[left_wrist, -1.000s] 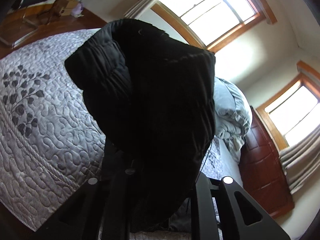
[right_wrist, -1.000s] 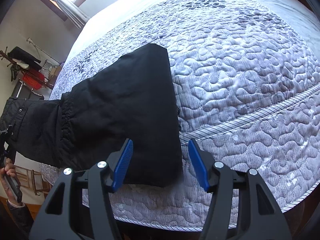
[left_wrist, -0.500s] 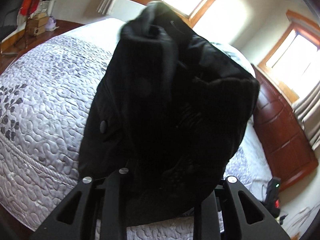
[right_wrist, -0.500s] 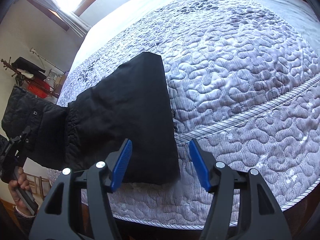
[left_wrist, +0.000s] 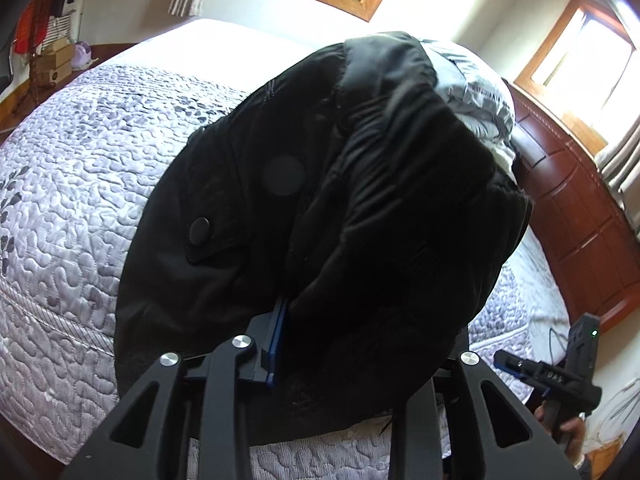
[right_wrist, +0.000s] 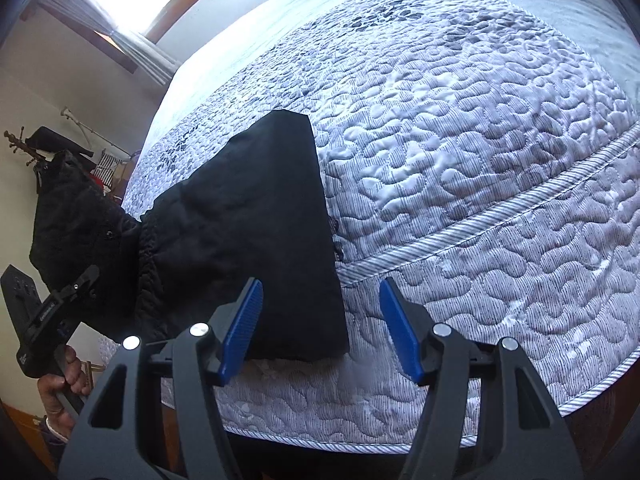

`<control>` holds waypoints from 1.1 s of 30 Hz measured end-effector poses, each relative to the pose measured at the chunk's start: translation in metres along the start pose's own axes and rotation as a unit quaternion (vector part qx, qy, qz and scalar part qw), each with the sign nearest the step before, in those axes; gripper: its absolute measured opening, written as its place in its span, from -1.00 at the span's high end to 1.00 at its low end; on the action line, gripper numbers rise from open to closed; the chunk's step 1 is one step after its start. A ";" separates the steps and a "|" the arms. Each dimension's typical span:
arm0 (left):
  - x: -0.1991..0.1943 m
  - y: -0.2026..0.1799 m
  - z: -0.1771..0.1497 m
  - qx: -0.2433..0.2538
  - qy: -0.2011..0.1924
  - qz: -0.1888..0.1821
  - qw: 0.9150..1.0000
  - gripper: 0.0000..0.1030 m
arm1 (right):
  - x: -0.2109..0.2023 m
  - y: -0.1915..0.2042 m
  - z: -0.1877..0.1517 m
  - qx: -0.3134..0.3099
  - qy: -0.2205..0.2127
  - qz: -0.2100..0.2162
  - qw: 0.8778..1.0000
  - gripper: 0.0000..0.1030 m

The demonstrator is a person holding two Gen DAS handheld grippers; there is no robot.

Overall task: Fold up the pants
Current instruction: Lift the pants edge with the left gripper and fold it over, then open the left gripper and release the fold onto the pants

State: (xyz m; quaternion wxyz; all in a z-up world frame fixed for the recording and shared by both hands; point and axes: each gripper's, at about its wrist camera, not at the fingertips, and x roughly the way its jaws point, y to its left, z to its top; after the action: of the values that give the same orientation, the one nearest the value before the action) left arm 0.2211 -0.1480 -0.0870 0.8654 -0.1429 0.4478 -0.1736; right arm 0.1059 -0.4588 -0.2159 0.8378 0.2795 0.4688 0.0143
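pants (right_wrist: 248, 240): black, legs folded flat on quilted bedspread (right_wrist: 460, 160) near bed edge; waist end lifted off the side, bunched.
left gripper (left_wrist: 340, 344): my jaws have just been opening, waist fabric between them, draped over both fingers; grip or not, can't tell.
right gripper (right_wrist: 320, 332): jaws parted, nothing held, hovering over pants' folded end.

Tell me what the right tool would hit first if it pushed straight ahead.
Probably the quilt, just right of the pants. The right tool is open, its left pad over the pants' edge; depth is unclear.
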 end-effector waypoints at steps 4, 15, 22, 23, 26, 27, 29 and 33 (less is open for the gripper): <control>0.011 -0.005 -0.002 0.019 0.013 0.012 1.000 0.42 | -0.004 0.005 0.000 -0.003 -0.007 0.009 1.000 -0.22; 0.049 -0.032 -0.023 0.078 0.056 0.046 0.994 0.13 | -0.009 0.023 -0.001 -0.020 -0.014 0.033 0.999 -0.29; 0.059 -0.046 -0.035 0.130 0.074 0.062 0.987 -0.27 | -0.010 0.036 -0.002 -0.029 -0.011 0.050 0.998 -0.39; 0.059 -0.048 -0.036 0.135 0.079 0.059 0.986 -0.39 | -0.010 0.038 -0.001 -0.031 -0.011 0.052 0.998 -0.41; 0.055 -0.050 -0.036 0.133 0.090 0.047 0.986 -0.48 | -0.011 0.046 0.001 -0.032 -0.009 0.059 0.998 -0.51; 0.051 -0.048 -0.035 0.122 0.092 0.037 0.988 -0.50 | -0.011 0.049 0.002 -0.029 -0.007 0.070 0.997 -0.55; 0.040 -0.040 -0.033 0.086 0.094 0.007 0.992 -0.56 | -0.011 0.053 0.006 -0.021 -0.003 0.094 0.995 -0.63; 0.011 -0.011 -0.030 -0.003 0.066 -0.051 0.997 -0.65 | -0.006 0.064 0.016 0.003 0.016 0.157 0.987 -0.73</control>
State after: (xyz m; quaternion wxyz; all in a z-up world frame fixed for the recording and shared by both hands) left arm 0.2004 -0.1654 -0.1078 0.8237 -0.1563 0.4964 -0.2251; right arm 0.1308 -0.4139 -0.1743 0.8167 0.3514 0.4327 0.1490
